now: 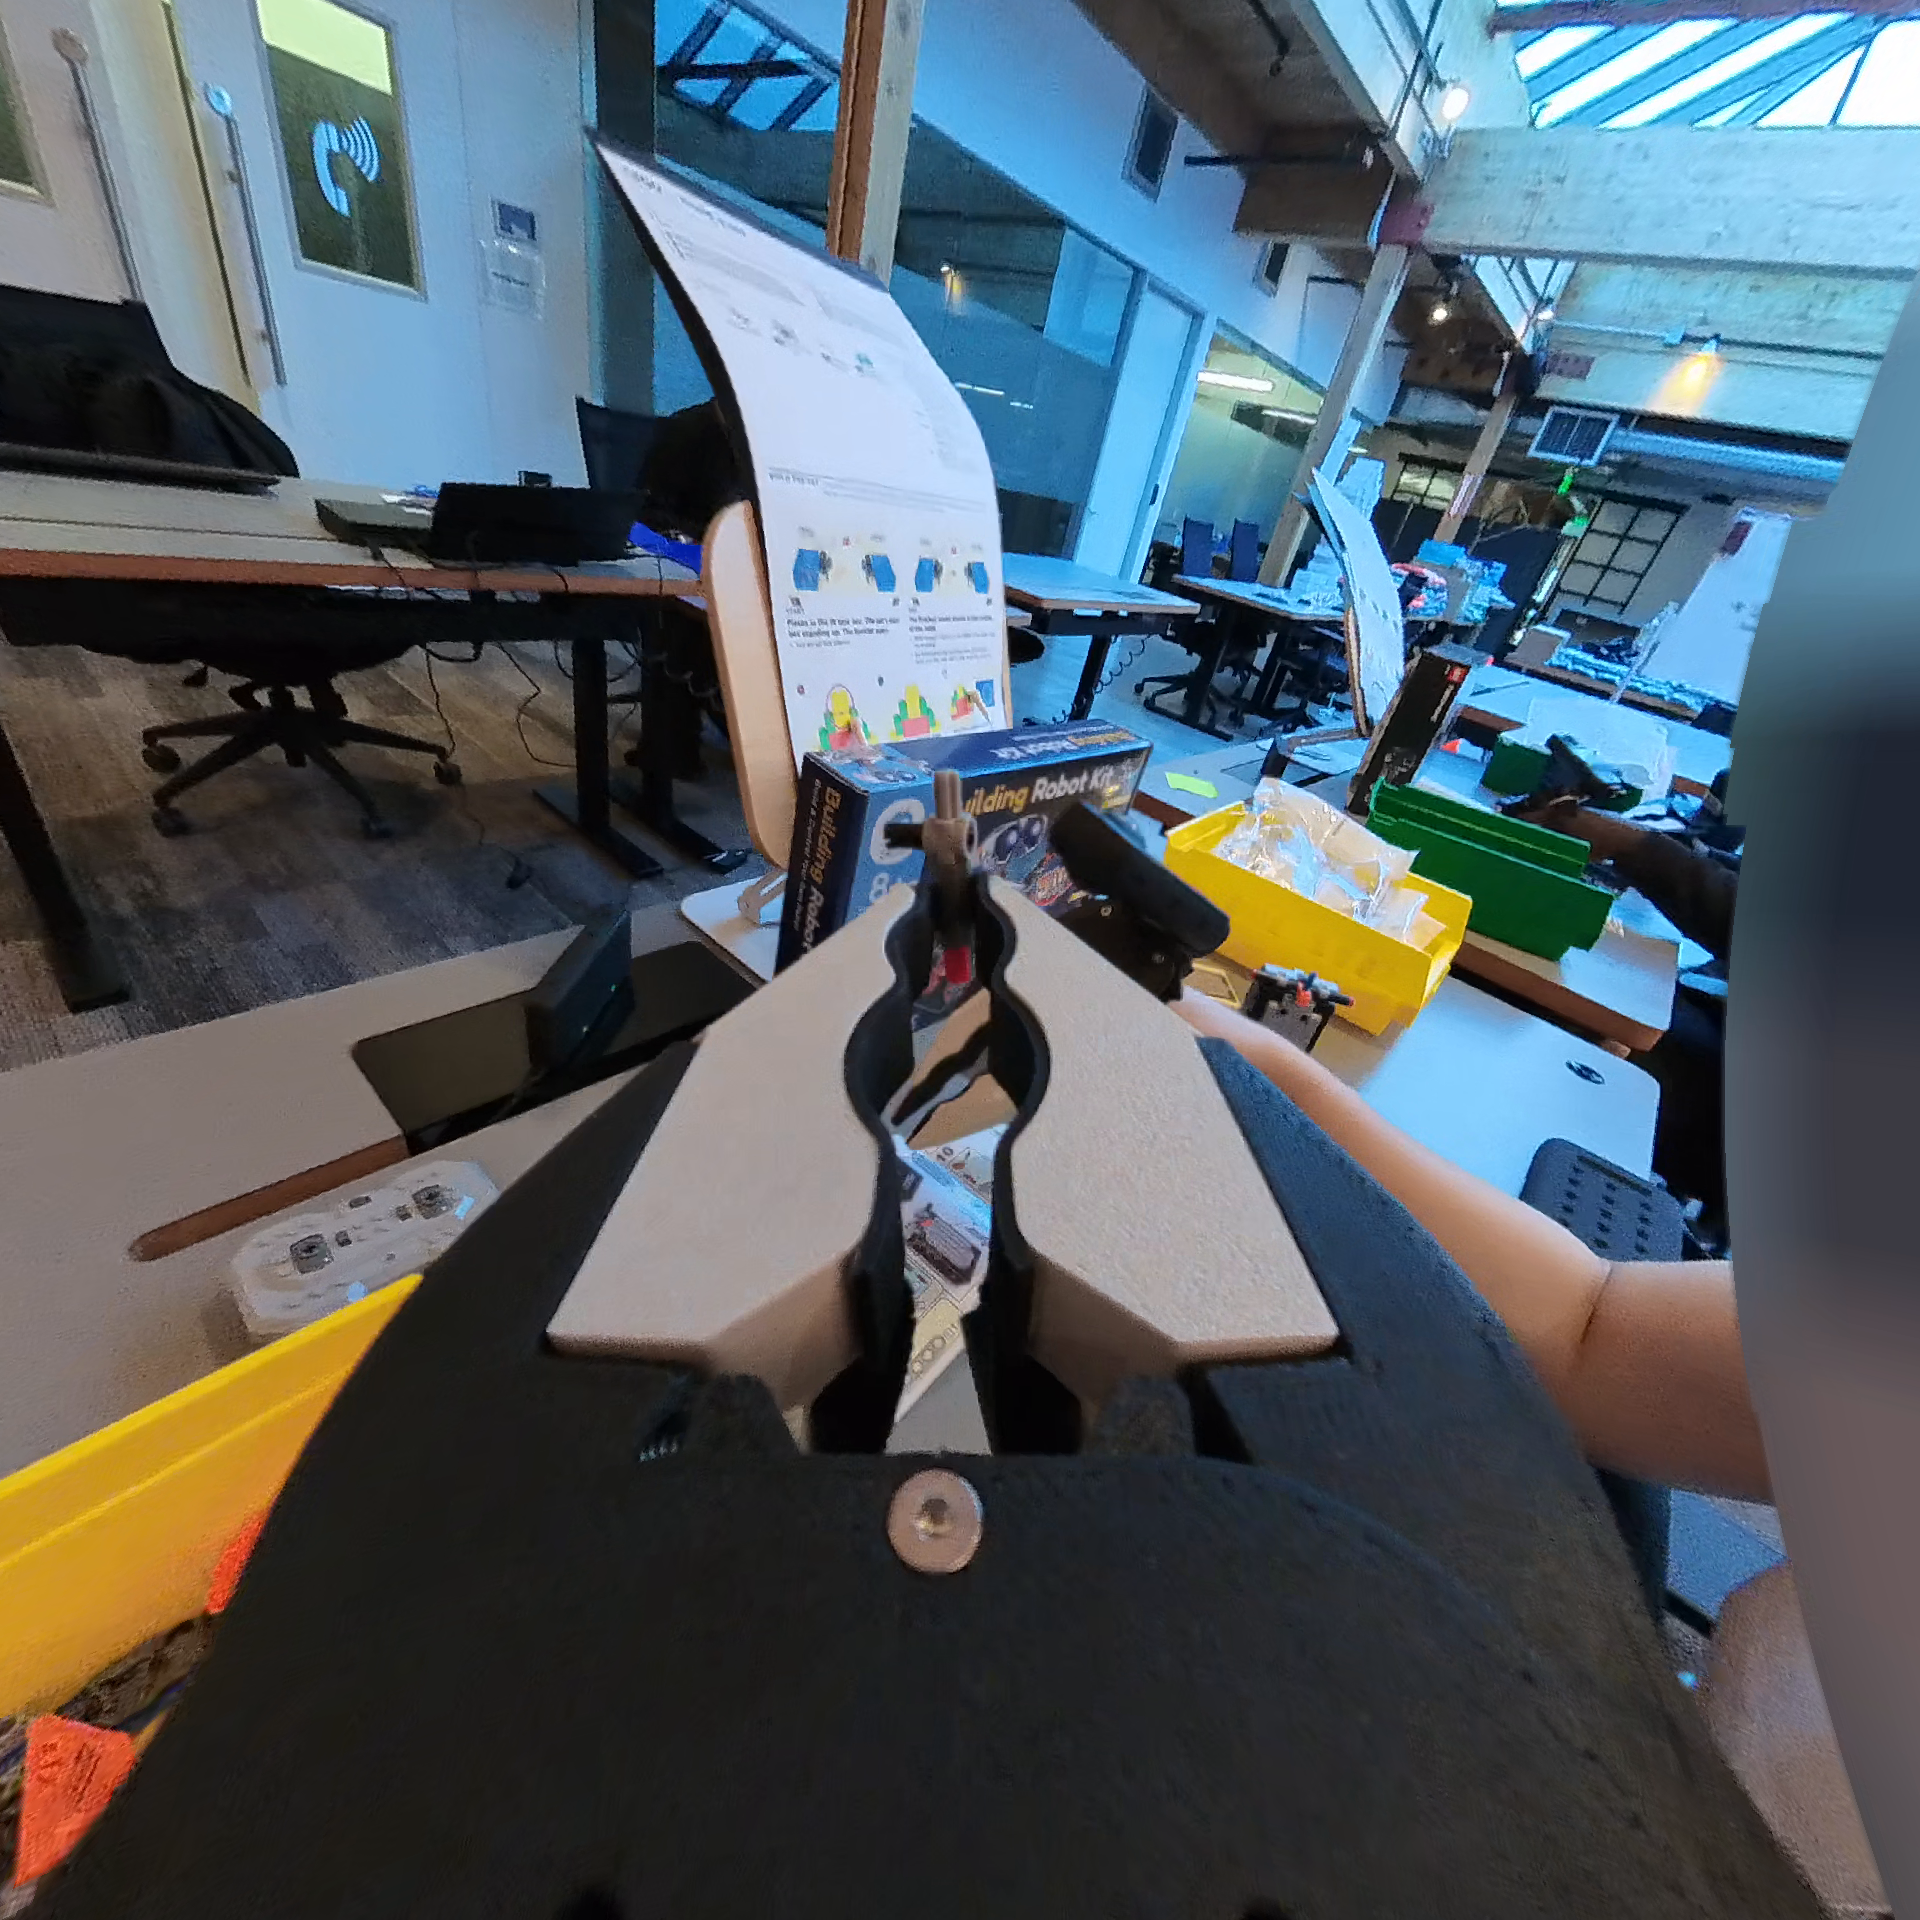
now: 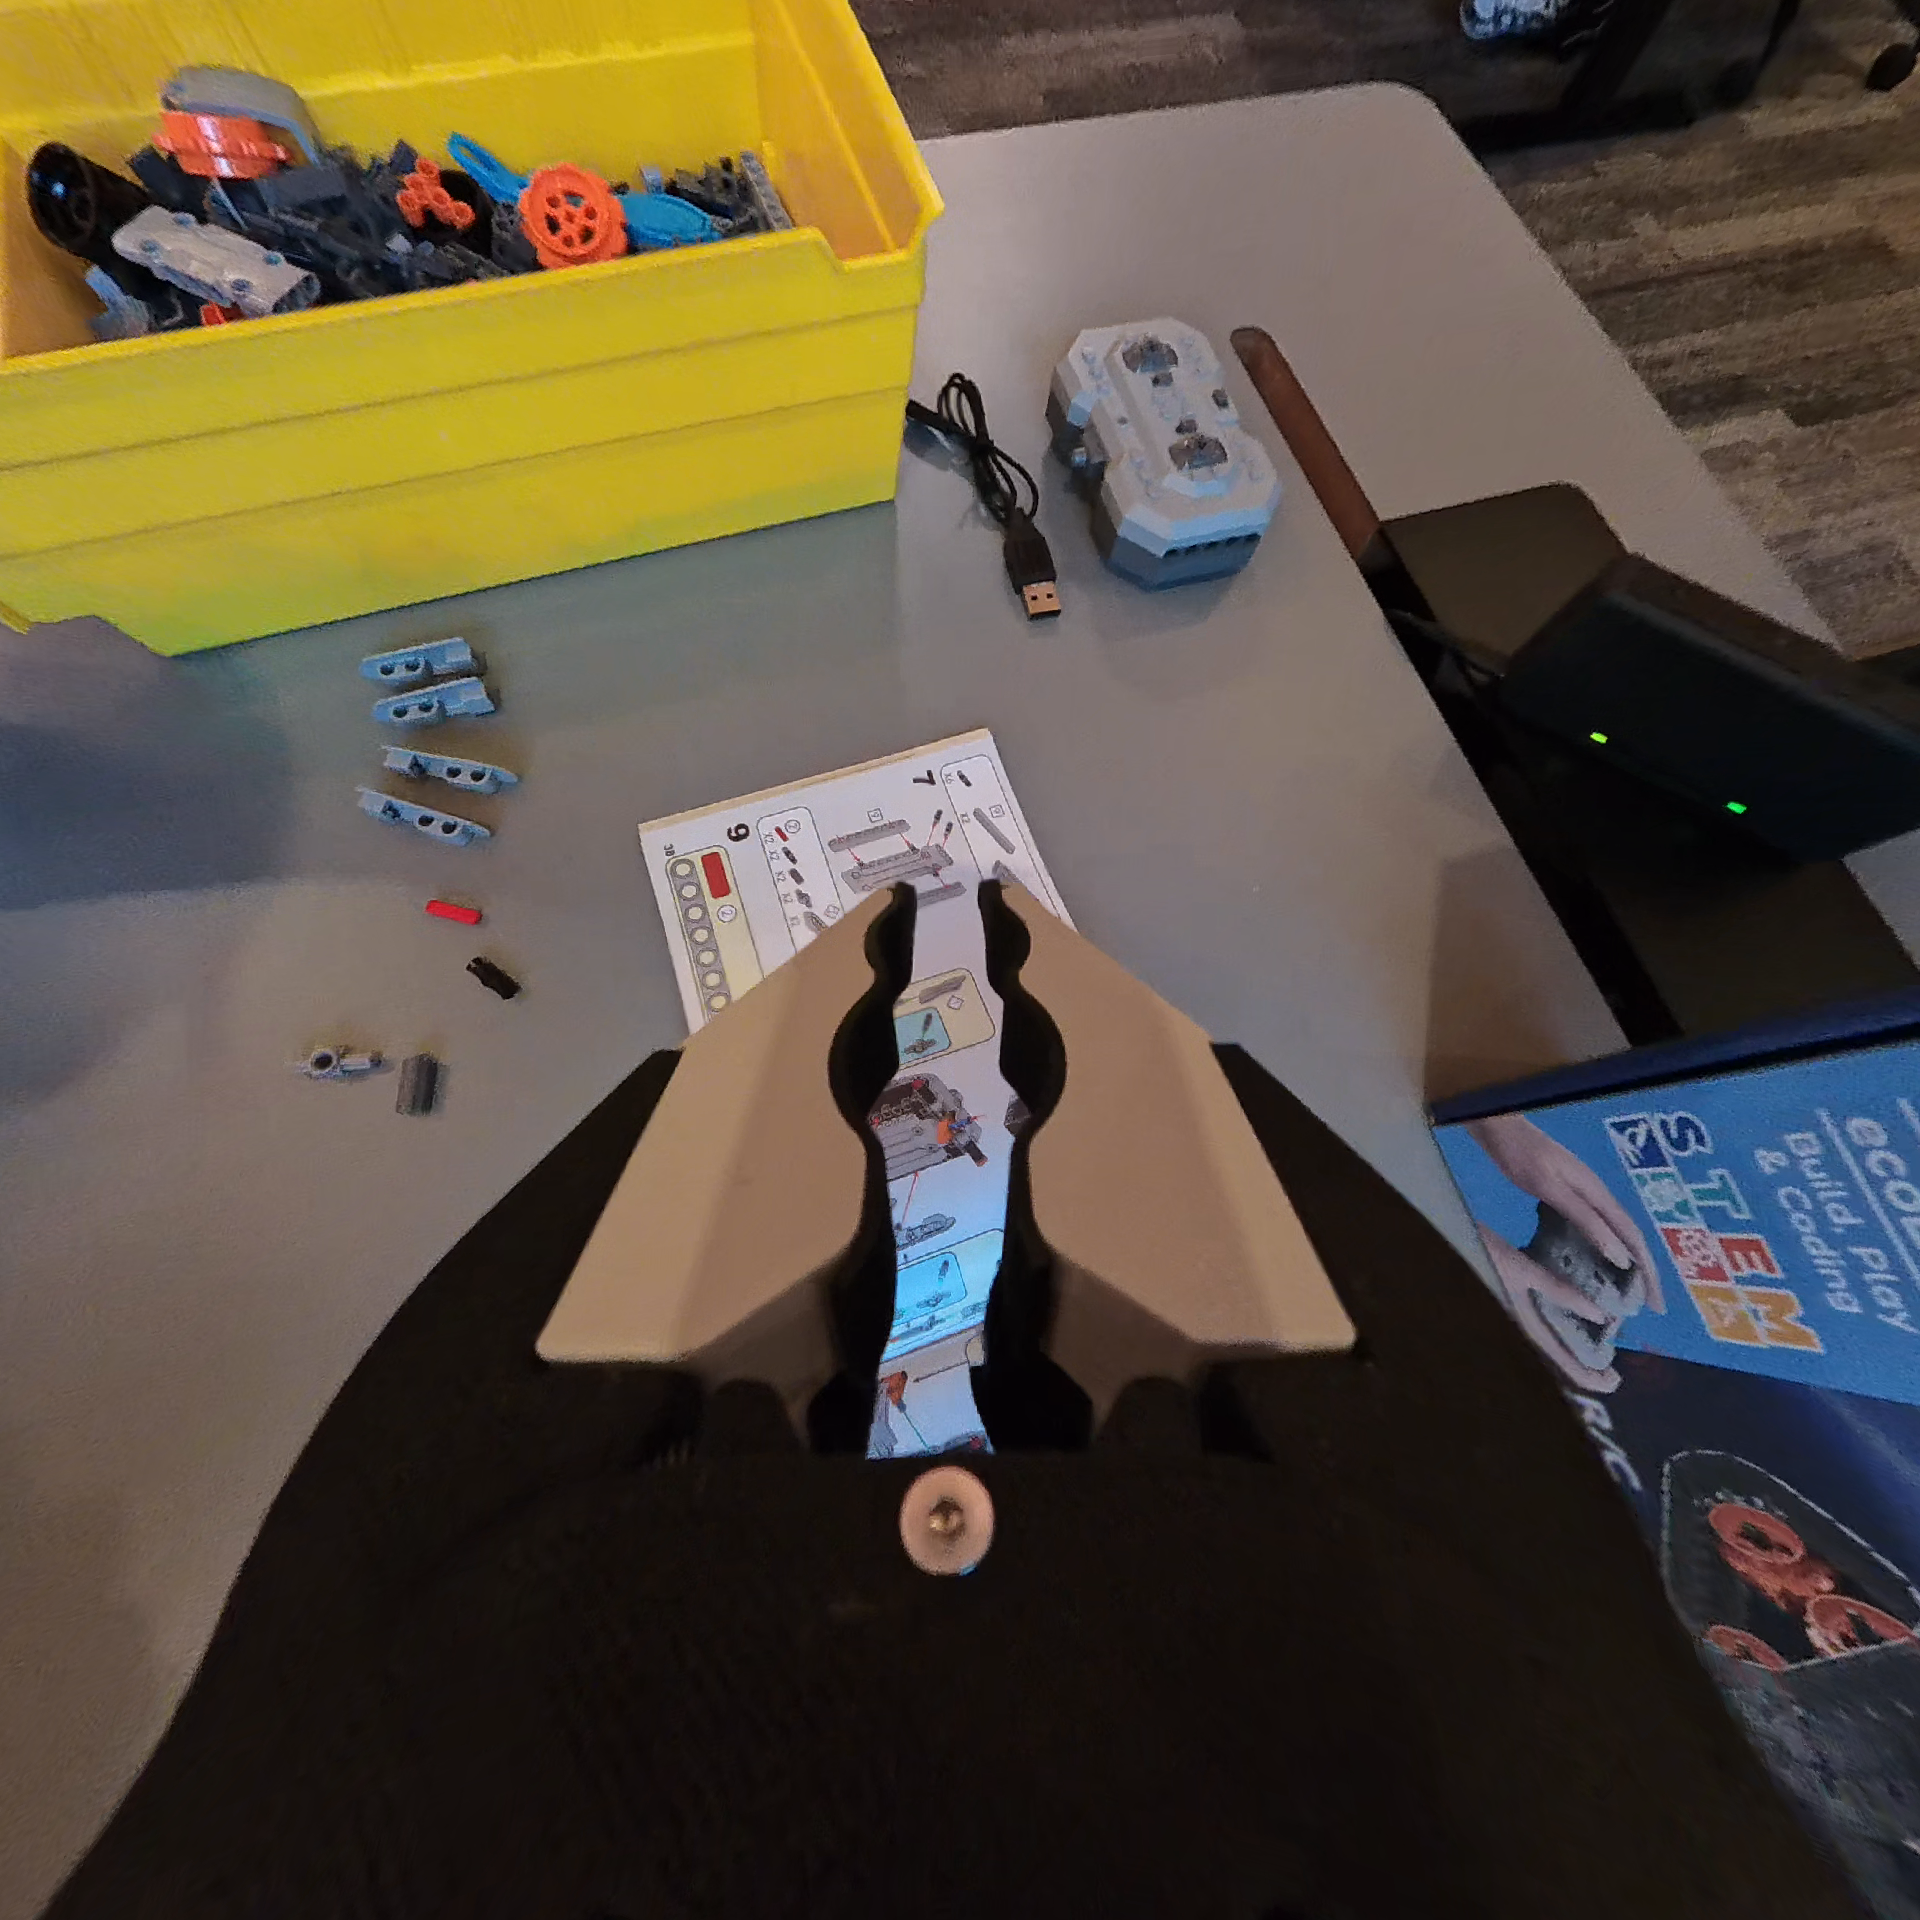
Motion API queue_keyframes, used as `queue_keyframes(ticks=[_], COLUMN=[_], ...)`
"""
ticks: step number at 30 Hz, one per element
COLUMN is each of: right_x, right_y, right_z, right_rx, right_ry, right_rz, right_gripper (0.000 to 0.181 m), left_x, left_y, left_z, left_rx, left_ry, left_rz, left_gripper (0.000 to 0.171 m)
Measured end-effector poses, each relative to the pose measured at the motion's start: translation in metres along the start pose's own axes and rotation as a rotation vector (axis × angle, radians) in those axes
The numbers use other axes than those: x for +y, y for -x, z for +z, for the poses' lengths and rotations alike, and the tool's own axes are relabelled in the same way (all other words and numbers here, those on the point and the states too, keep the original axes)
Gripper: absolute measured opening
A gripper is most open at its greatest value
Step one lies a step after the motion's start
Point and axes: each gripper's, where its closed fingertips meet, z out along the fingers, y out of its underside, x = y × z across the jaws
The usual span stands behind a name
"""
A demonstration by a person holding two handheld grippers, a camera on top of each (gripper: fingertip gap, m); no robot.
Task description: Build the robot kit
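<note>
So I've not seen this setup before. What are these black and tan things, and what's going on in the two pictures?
They are two hand-held grippers, each with a camera looking along its jaws; a person works them, and a bare arm shows. The left gripper, raised off the desk, is shut on a small part built of toy pieces, tan pin on top. Behind it stand a blue box and an instruction board. The right gripper looks down at a grey table, its jaws slightly apart and empty, over a booklet. Nearby lie a yellow bin of pieces, loose grey pieces, a cable and a grey controller.
</note>
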Motion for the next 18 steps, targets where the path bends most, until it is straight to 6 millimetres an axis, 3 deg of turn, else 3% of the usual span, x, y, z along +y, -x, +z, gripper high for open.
queue_keyframes(ticks=[2, 4, 7, 9, 12, 15, 18], right_x=[0.001, -0.009, -0.031, -0.026, -0.025, -0.035, -0.028], right_y=[0.000, 0.015, 0.084, 0.126, 0.140, 0.155, 0.155], right_z=[0.004, 0.010, 0.029, 0.050, 0.088, 0.105, 0.117], right_rx=[-0.021, -0.102, -0.334, -0.424, -0.438, -0.564, -0.595], right_ry=[-0.005, -0.061, -0.176, -0.156, -0.077, -0.070, -0.026], right_rz=[0.034, 0.040, -0.195, -0.459, -0.667, -0.653, -0.678], right_gripper=[0.011, 0.008, 0.002, 0.006, 0.006, 0.006, 0.008], left_x=[-0.007, -0.012, -0.019, -0.023, -0.029, -0.033, -0.037], left_y=[0.000, -0.004, -0.001, 0.003, 0.005, 0.002, 0.002], left_z=[-0.006, -0.013, -0.028, -0.038, -0.052, -0.062, -0.069], left_rx=[0.031, 0.076, 0.098, 0.100, 0.117, 0.126, 0.110], left_ry=[-0.015, -0.028, -0.057, -0.077, -0.113, -0.134, -0.155], left_rz=[-0.001, 0.003, -0.018, -0.031, -0.058, -0.050, -0.031], left_gripper=[0.004, 0.004, 0.004, 0.005, 0.005, 0.005, 0.005])
